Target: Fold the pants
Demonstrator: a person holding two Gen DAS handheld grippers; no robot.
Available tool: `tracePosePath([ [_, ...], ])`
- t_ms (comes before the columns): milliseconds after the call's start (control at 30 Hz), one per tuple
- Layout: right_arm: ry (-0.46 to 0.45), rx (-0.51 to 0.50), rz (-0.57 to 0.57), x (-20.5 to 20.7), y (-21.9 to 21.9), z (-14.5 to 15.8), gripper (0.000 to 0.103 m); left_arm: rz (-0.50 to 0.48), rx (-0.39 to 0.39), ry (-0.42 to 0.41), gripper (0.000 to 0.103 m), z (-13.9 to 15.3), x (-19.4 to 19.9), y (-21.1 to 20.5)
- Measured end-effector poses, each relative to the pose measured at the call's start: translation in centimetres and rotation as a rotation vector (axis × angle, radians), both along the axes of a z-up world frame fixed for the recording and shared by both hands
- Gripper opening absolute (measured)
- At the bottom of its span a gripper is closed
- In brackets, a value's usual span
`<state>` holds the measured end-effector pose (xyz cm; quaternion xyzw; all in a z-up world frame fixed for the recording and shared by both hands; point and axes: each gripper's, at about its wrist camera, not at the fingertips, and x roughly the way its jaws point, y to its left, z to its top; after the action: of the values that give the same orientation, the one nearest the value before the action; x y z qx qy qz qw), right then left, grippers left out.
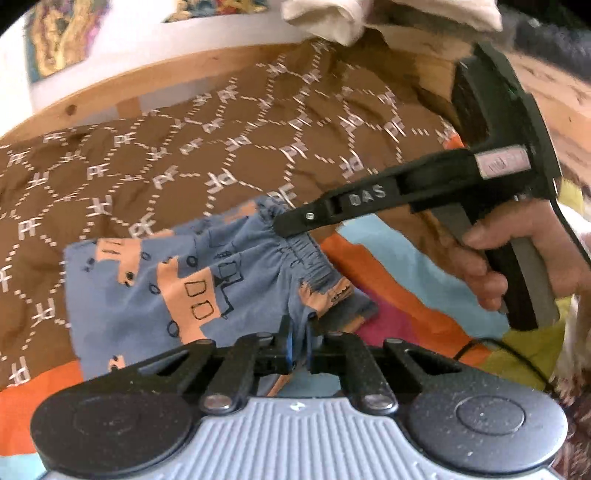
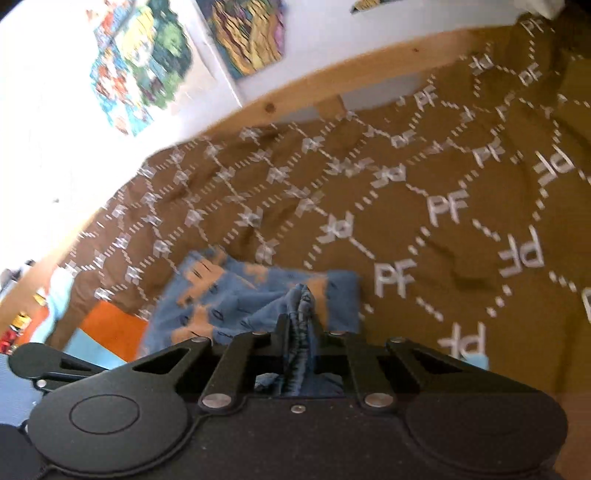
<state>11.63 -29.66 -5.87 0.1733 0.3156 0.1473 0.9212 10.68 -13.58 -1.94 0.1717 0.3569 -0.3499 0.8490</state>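
Small blue pants [image 1: 184,288] with orange animal prints lie on a brown quilt [image 1: 147,162]. My left gripper [image 1: 299,332] is shut on the near corner of the waistband, the cloth pinched between its pads. In the same view my right gripper [image 1: 284,225], held by a hand [image 1: 491,266], bites the far end of the elastic waistband [image 1: 306,254]. Seen from the right wrist, my right gripper [image 2: 301,325] is shut on a bunched fold of the blue pants [image 2: 236,295], which rise slightly off the quilt [image 2: 443,184].
The brown quilt with white "PF" lettering covers a bed with a wooden frame [image 1: 166,81] along a white wall. A multicoloured sheet [image 1: 406,295] shows under the quilt on the near side. Colourful pictures [image 2: 147,62] hang on the wall. A pale cloth [image 1: 332,18] lies at the far edge.
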Motion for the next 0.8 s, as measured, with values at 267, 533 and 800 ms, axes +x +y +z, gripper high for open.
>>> tracePosePath([
  [267, -0.012, -0.120, -0.041, -0.4, 0.7, -1.2, 0.048, 0.044, -0.124, 0.031, 0.049, 0.9, 0.2, 2.7],
  [533, -0.182, -0.336, -0.058, -2.3, 3.5, -0.3, 0.097, 0.401, -0.022, -0.200, 0.088, 2.2, 4.1, 6.6],
  [800, -0.150, -0.595, 0.055, -2.4, 7.2, -2.2, 0.102, 0.458, 0.149, -0.166, 0.095, -2.7, 8.3, 6.5],
])
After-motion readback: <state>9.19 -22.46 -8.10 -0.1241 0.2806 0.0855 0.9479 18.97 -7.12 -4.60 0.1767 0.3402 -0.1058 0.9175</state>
